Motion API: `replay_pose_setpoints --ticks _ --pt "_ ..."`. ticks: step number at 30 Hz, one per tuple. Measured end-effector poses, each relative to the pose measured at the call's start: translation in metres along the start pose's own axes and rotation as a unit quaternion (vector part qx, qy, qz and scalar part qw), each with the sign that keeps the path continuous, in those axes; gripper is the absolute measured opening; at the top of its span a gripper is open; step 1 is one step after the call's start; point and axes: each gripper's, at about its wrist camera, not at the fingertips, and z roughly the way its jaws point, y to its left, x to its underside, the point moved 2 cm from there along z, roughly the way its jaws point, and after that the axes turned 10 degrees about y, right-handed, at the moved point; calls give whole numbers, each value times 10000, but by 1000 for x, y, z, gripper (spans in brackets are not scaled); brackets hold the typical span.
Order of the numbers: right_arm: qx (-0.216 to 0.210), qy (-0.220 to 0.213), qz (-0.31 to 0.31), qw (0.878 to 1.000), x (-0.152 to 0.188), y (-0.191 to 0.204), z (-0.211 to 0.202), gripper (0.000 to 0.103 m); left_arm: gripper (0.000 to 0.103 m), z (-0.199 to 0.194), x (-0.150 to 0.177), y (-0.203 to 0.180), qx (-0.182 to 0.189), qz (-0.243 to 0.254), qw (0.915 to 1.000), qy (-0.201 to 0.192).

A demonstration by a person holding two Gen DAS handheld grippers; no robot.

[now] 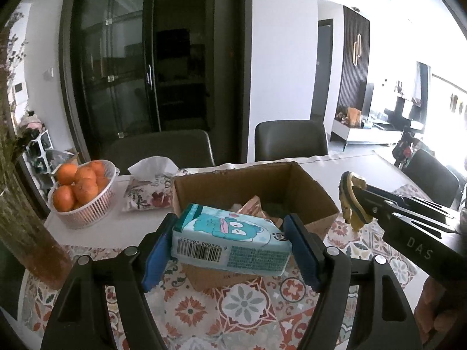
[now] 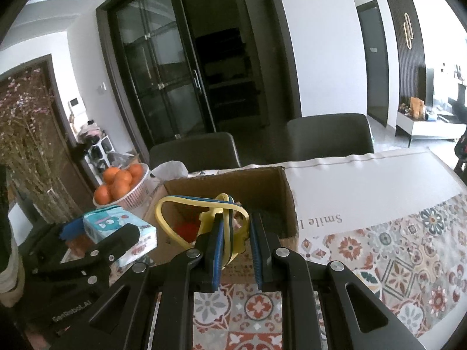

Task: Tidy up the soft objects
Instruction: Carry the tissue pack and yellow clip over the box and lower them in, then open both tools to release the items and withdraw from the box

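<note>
You face a bright dining room.
Behind your surface (image 1: 344, 169) stand two dark chairs (image 1: 291, 140), a black glass-door cabinet (image 1: 116, 67), white walls (image 1: 280, 43); daylight floods the living area (image 1: 388, 122) at right.

Both wrist cameras sit low and close before the cardboard box (image 1: 251, 192) (image 2: 227, 186), left view from its left, sharing it.

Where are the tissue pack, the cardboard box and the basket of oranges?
tissue pack (image 1: 230, 236), left wrist view, printed top face.
cardboard box (image 1: 233, 180), left wrist view, inner back wall.
basket of oranges (image 1: 87, 215), left wrist view, white front wall.
</note>
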Motion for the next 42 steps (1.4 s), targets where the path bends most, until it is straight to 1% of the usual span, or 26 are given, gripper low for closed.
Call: replay_pose_setpoints --ticks 8,15,22,29,32,33,34,35,38,40,42 --pt "98 177 -157 9997 -24 0 18 18 74 20 -23 3 -26 47 9998 187" --pt "192 479 -231 9984 -39 -4 41 18 74 44 -40 5 -99 140 9990 407" --pt "227 859 -226 9958 -46 -12 70 18 74 71 -48 10 -139 125 9971 736" --pt "195 1249 -186 9918 -42 -17 94 20 74 93 -46 14 -112 86 9940 1084" --pt "179 1376 -136 9902 -41 -19 102 25 75 99 -45 16 -148 65 9930 1167" --pt "189 1417 -134 9896 -40 -19 104 31 77 100 -45 16 -164 64 9929 1178" --pt "217 1460 -131 9890 -39 -19 105 36 80 101 -44 16 -193 65 9928 1178" --pt "238 1460 -116 9889 -39 -20 106 41 81 100 -44 16 -216 65 9929 1167" --pt "298 1402 -98 9896 -40 -20 103 41 82 98 -44 18 -340 58 9932 1109" --pt "294 1393 -99 9898 -40 -19 101 43 84 95 -44 19 -422 76 9932 1083" --pt "353 1376 -122 9898 -40 -18 98 48 87 91 -44 19 -464 73 9935 1040"
